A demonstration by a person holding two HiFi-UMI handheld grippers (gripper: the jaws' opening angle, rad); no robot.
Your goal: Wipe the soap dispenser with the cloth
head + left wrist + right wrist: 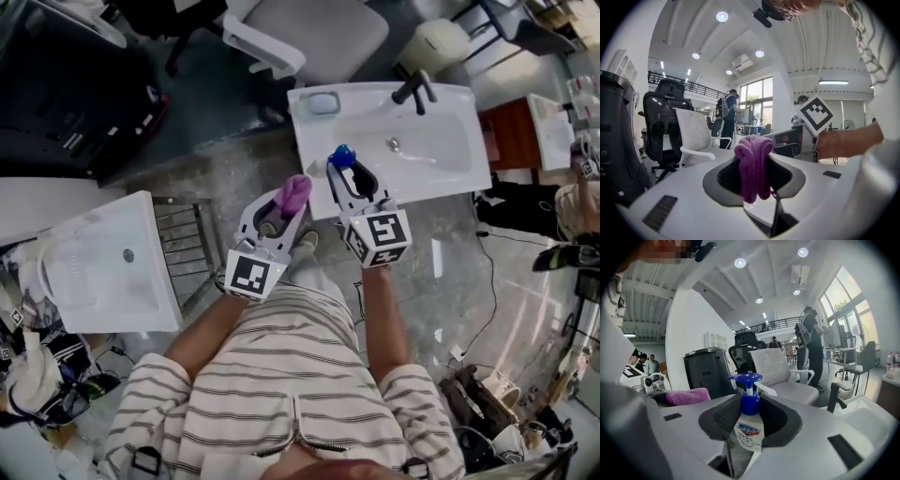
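soap dispenser point(748, 425): upright, pump on top, clamped between the jaws of the right gripper point(347, 176), over the near-left part of the sink point(375, 97).
cloth point(753, 164): purple wad pinched in the closed left gripper point(291, 206), just off the sink's near-left corner.
key relation: the bottle is near, to the cloth's right; its vertical side probably wants a rightward reach.

Soft purple terry cloth point(753, 164), fuzzy and matt, translucent smooth plastic soap dispenser point(748, 430) with glossy blue plastic pump point(745, 378), left gripper point(284, 208) and right gripper point(352, 176) in smooth matt white plastic, ribbed dark pads point(725, 416), glossy white sink point(450, 164), polished grey stone floor point(234, 169).
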